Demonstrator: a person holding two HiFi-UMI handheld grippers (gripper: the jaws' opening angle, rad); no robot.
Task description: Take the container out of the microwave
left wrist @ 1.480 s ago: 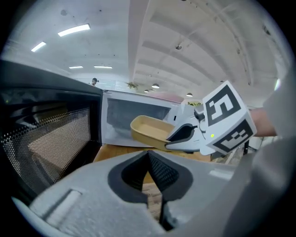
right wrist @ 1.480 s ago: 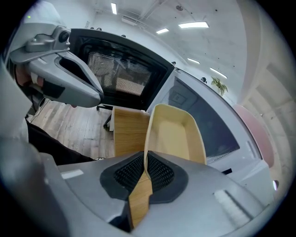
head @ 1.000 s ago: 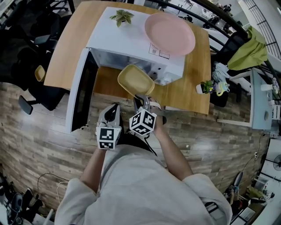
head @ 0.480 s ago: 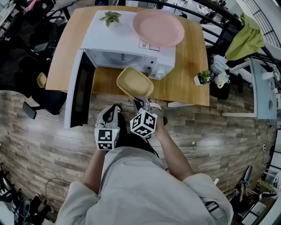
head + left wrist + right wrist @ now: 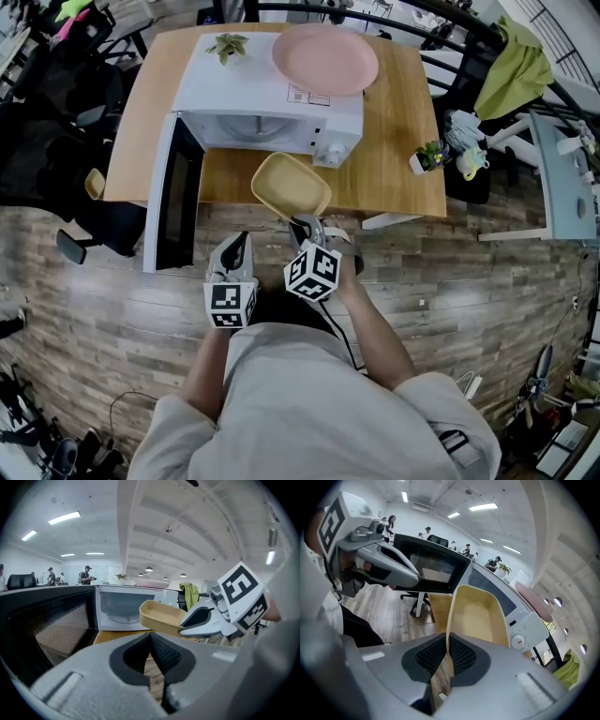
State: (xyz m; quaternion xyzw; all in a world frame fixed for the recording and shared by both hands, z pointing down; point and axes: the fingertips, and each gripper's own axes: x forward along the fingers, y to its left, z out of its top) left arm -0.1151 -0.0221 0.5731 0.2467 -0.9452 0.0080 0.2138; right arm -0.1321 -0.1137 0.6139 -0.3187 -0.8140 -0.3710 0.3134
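A pale yellow rectangular plastic container (image 5: 291,185) sits between the right gripper's (image 5: 446,648) black ribbed fingers (image 5: 462,656). Beyond them are a white boxy microwave (image 5: 262,89) and a pink round plate (image 5: 324,58).

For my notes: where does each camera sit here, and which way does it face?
Head view: on the person's head, looking steeply down at microwave and table; torso, forearms, left gripper, right gripper show.
Left gripper view: rides the left gripper, facing the open microwave; its closed, empty jaws show.
Right gripper view: rides the right gripper, facing the microwave; its jaws grip the container rim.
Shared: all show the container.
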